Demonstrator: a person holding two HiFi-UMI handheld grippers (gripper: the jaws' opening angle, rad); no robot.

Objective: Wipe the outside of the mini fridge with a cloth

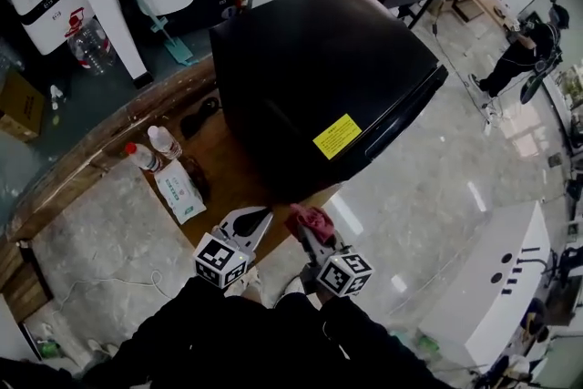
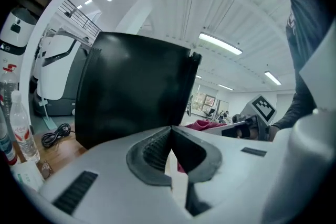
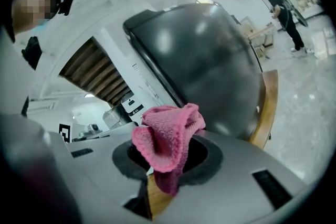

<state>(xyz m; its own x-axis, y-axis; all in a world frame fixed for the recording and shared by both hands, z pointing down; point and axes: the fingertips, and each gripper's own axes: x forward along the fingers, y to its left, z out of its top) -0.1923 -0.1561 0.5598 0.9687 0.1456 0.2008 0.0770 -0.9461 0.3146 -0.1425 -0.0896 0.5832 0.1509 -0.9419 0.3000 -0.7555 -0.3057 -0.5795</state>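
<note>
The pink cloth [image 3: 168, 136] is bunched between the jaws of your right hand-held gripper [image 3: 163, 165], which are closed narrowly on it. Its folds stick up above the pads. From the head view the cloth [image 1: 311, 220] sits just beside the near lower edge of the mini fridge [image 1: 319, 77]; whether it touches the fridge cannot be told.

Your left hand-held gripper [image 2: 170, 152] has its jaws together, tips meeting, with nothing between them. In the head view it [image 1: 264, 219] is close beside the right hand-held gripper [image 1: 302, 228], both near the fridge's near corner.

The mini fridge is a glossy black box standing on the wooden worktop [image 1: 219, 168]. It carries a yellow label [image 1: 337, 136] near the edge closest to you, and its dark side fills much of both gripper views.

Left of the fridge on the worktop are two clear plastic bottles [image 1: 164, 141] [image 1: 141, 157], the second with a red cap; what they hold cannot be made out. A white packet [image 1: 179, 191] lies just beside them, and a coiled black cable [image 1: 199, 117] lies nearer the fridge.
</note>
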